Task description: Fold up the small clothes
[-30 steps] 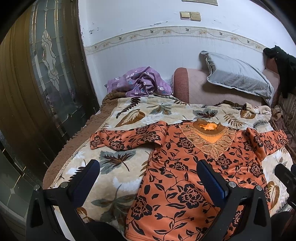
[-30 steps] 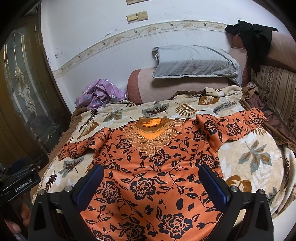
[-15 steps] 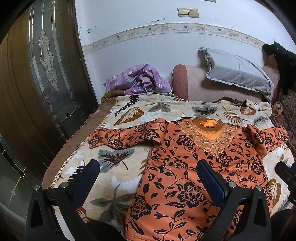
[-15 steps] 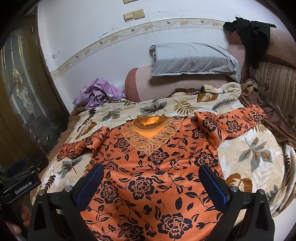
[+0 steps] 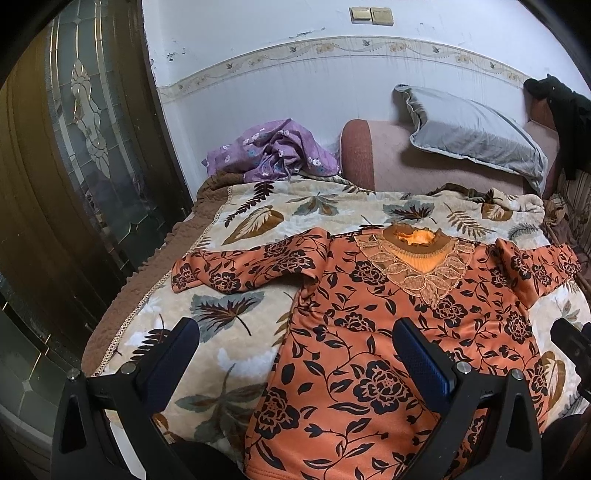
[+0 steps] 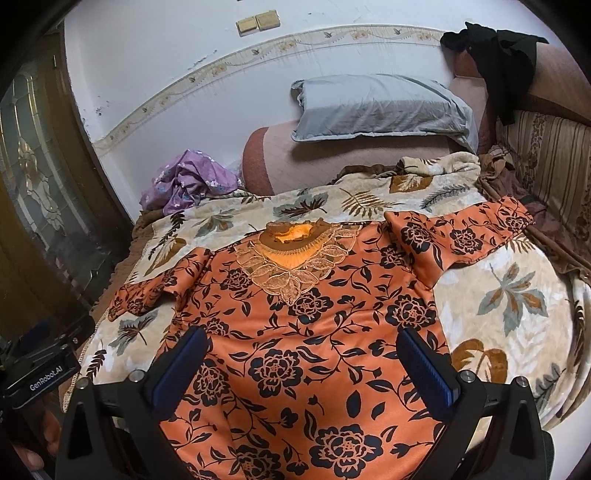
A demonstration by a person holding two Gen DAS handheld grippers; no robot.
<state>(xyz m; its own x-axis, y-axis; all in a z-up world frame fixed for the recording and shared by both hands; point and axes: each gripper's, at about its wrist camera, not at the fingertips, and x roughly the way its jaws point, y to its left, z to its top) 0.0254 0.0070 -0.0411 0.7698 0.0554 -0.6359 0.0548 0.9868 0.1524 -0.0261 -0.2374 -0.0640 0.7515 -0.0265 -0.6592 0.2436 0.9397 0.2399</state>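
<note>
While the orange flowered top (image 5: 388,332) lay flat and face up on the leaf-patterned blanket (image 5: 240,332), sleeves out to each side and lace collar toward the wall, the rest of the bed was crowded at its far end. A crumpled purple cloth (image 5: 273,155) sat in the back corner by the dark glass-panelled door (image 5: 74,147), just beside a pink bolster (image 5: 388,158) with a grey pillow (image 5: 472,129) leaning on it. A black garment (image 6: 498,62) hung over the sofa back (image 6: 546,155) on the right side. Two light switches (image 5: 371,15) sat high on the white wall (image 5: 277,74). Nothing lay on the top itself.

The left gripper (image 5: 295,354) hung above the near edge of the bed with its blue pads spread wide, one over bare blanket and one over the top's body, pinching nothing. The right gripper (image 6: 299,365) hung over the lower middle of the top, its pads (image 6: 424,373) equally wide apart and empty. Whether either touched the fabric could not be told. In the right wrist view the left gripper's black body showed at the lower left edge
</note>
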